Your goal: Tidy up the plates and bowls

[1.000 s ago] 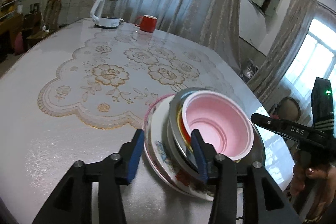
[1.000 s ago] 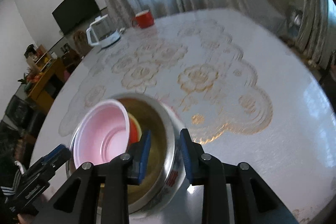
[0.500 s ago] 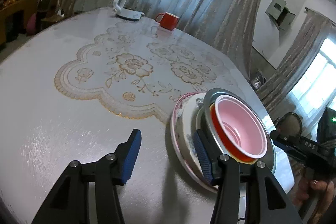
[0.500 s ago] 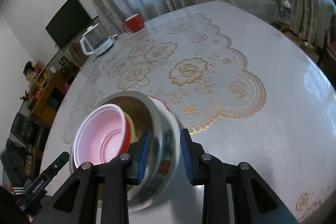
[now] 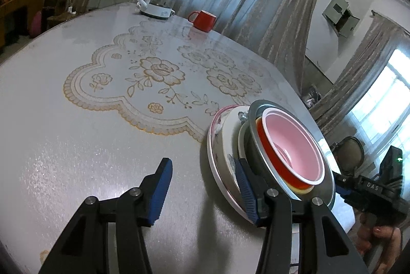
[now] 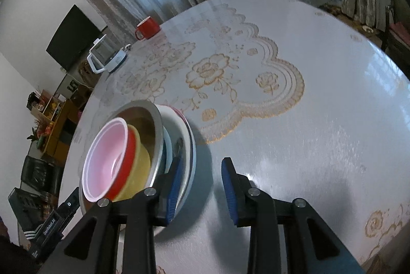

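Observation:
A nested stack stands on the table: a pink bowl [image 5: 294, 143] inside a red bowl [image 5: 271, 148], a yellow bowl [image 6: 139, 163], a steel bowl [image 5: 256, 130] and white floral plates [image 5: 223, 135]. The stack also shows in the right wrist view, pink bowl [image 6: 105, 158] innermost. My left gripper [image 5: 202, 184] is open and empty, its right finger beside the plates' rim. My right gripper [image 6: 201, 189] is open and empty, its left finger next to the plates [image 6: 189, 145].
A white kettle [image 5: 157, 0] and a red mug [image 5: 203, 20] stand at the table's far side. A lace mat with gold flowers [image 5: 159, 74] covers the middle. The table edge runs close behind the stack.
Both grippers have pulled back from the stack. The right gripper opened wider and let go of the rim. The stack now rests on the table.

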The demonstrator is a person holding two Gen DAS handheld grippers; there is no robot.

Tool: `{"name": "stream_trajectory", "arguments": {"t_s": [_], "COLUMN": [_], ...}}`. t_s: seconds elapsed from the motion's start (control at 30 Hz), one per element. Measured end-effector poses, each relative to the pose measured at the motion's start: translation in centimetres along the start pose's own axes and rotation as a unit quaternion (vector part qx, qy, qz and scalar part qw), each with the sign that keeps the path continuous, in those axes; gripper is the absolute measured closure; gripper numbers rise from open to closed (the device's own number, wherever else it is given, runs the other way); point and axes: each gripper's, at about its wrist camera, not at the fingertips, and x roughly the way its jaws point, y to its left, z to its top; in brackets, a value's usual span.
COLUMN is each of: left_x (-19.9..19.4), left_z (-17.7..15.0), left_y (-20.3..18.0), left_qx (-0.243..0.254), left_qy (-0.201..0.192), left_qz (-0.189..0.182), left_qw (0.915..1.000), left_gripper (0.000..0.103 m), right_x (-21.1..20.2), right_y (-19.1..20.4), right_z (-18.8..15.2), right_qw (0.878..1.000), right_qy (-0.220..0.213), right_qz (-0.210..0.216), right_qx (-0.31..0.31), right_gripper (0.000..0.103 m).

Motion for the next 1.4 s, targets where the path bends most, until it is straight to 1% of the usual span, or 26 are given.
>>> {"name": "stream_trajectory", "arguments": {"t_s": [0.23, 0.37, 0.43, 0.53, 0.67, 0.73, 0.8, 0.87, 0.93, 1.0, 1.03, 1.13, 1.2, 1.33, 1.4], "left_x": [-0.2, -0.4, -0.9, -1.7, -2.6, -2.9, -3.2, -3.6, -4.0, -4.4, -4.7, -5.5, -6.0, -6.7, -6.8], "left_z": [0.1, -0.1, -0.4, -1.1, -2.1, -2.7, -3.2, -3.7, -4.2, -4.7, -5.0, -5.6, -5.9, -6.3, -6.3], "left_y": [-0.8, -1.3, -1.5, -2.0, -2.2, -2.3, -2.3, -2.2, -2.3, -2.3, -2.4, -2.5, -2.7, -3.1, -3.4], "left_qx": [0.013, 0.022, 0.030, 0.054, 0.069, 0.078, 0.083, 0.086, 0.091, 0.097, 0.100, 0.109, 0.118, 0.132, 0.140], "left_qy": [-0.002, 0.001, -0.002, -0.009, -0.011, -0.009, -0.007, -0.006, -0.004, -0.003, -0.004, -0.012, -0.018, -0.026, -0.029], "left_qz": [-0.007, -0.002, 0.003, 0.022, 0.036, 0.047, 0.054, 0.062, 0.065, 0.073, 0.076, 0.090, 0.103, 0.109, 0.118], "left_qw": [0.9999, 0.9998, 0.9995, 0.9983, 0.9969, 0.9958, 0.9951, 0.9944, 0.9937, 0.9926, 0.9920, 0.9899, 0.9875, 0.9848, 0.9827], "left_gripper": [0.052, 0.052, 0.052, 0.052, 0.050, 0.045, 0.036, 0.032, 0.031, 0.024, 0.023, 0.016, 0.009, 0.004, 0.001], "right_x": [0.1, -0.1, -0.5, -1.6, -2.9, -3.5, -4.0, -4.4, -4.6, -4.8, -4.8, -5.2, -5.4, -5.6, -5.5], "right_y": [-0.1, 0.4, 0.8, 1.7, 2.9, 3.7, 4.7, 5.8, 6.8, 7.6, 8.0, 8.8, 8.9, 8.9, 9.0], "right_z": [-0.4, -0.7, -1.0, -2.0, -4.1, -5.3, -6.7, -8.1, -9.2, -10.5, -11.0, -12.0, -12.2, -12.3, -12.6], "right_qw": [1.000, 1.000, 1.000, 0.998, 0.993, 0.990, 0.987, 0.984, 0.982, 0.980, 0.979, 0.976, 0.975, 0.974, 0.975], "right_qy": [0.006, 0.005, -0.004, -0.033, -0.066, -0.081, -0.095, -0.105, -0.113, -0.120, -0.120, -0.126, -0.132, -0.139, -0.135], "right_qz": [0.001, 0.000, -0.009, -0.031, -0.053, -0.061, -0.061, -0.058, -0.053, -0.050, -0.051, -0.057, -0.062, -0.069, -0.069], "right_qx": [0.003, -0.003, -0.012, -0.038, -0.077, -0.098, -0.116, -0.130, -0.142, -0.152, -0.158, -0.171, -0.168, -0.162, -0.160], "right_gripper": [0.072, 0.072, 0.072, 0.072, 0.072, 0.071, 0.067, 0.063, 0.062, 0.061, 0.061, 0.060, 0.057, 0.056, 0.056]}}
